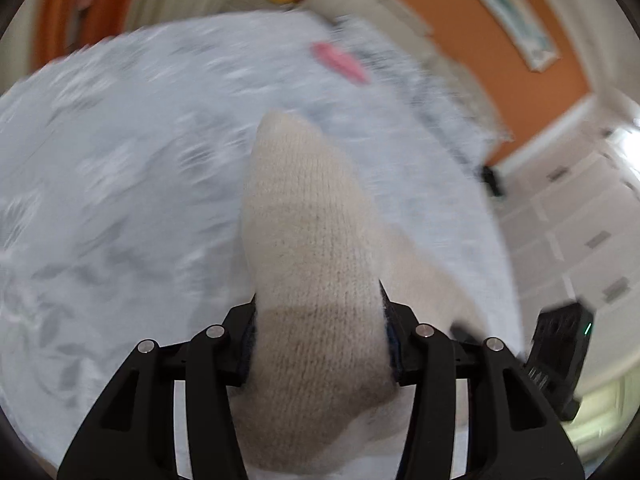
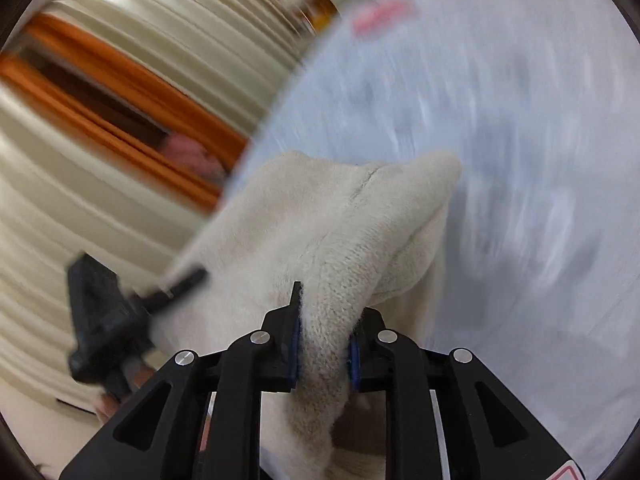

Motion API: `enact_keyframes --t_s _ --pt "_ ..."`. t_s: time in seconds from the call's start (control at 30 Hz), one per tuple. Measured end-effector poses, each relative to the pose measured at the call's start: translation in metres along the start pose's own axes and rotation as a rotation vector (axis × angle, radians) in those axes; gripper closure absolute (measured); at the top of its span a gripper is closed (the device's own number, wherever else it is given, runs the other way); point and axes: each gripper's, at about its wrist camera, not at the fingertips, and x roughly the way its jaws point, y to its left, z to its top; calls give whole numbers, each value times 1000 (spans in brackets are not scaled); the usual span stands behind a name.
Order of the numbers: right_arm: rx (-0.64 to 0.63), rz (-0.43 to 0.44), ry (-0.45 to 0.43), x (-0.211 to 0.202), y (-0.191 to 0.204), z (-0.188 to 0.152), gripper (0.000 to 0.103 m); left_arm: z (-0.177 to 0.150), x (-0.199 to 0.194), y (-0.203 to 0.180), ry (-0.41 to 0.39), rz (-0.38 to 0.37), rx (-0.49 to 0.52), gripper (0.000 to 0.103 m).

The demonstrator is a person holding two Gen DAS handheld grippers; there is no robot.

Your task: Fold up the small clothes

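The left gripper [image 1: 320, 336] was pinched on one end of a cream knitted garment [image 1: 304, 240], and the right gripper [image 2: 324, 344] was pinched on another part of the same piece, the wool bunched between its blue-padded jaws. Each gripper had a wad of knit packed tight in it, so neither pair of tongs was spread. Held at two points like this, the garment hung clear of the bed [image 1: 120, 160] rather than lying on it, which looked like a way to carry it or shake it out so that it could be laid flat before any fold was made. What kind of garment it was could not be told; a seam showed on it in the right wrist view.

In the left wrist view the right gripper appeared at the lower right edge, near the garment's trailing part; in the right wrist view the left gripper appeared at the left, beside the cloth.

The bed was covered by a pale blue spread with a grey leaf pattern, much blurred by motion. A pink item [image 1: 340, 64] lay near the bed's far edge, well apart from the garment. Beyond the bed stood an orange wall [image 1: 500, 60] with a framed picture [image 1: 508, 12], and white drawers [image 1: 580, 240] ran along the right side. Pale curtains [image 2: 120, 60] with orange bands filled the left of the right wrist view.
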Motion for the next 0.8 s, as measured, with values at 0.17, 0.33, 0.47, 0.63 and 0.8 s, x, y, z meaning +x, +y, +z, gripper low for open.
enact_keyframes --t_s 0.17,0.33,0.47,0.63,0.8 --pt "104 -45 -101 8 -13 -50 43 6 17 69 82 -65 -68 56" --pt "193 5 -29 24 -27 -72 33 19 27 87 127 -121 -38 55" --pt "269 144 -35 60 -28 -65 31 16 36 114 148 -187 -151 52" --pt "255 216 -24 75 -5 -27 76 15 43 134 156 -297 -346 63" --pt "27 146 -169 -28 44 12 80 19 11 70 146 -399 -211 64"
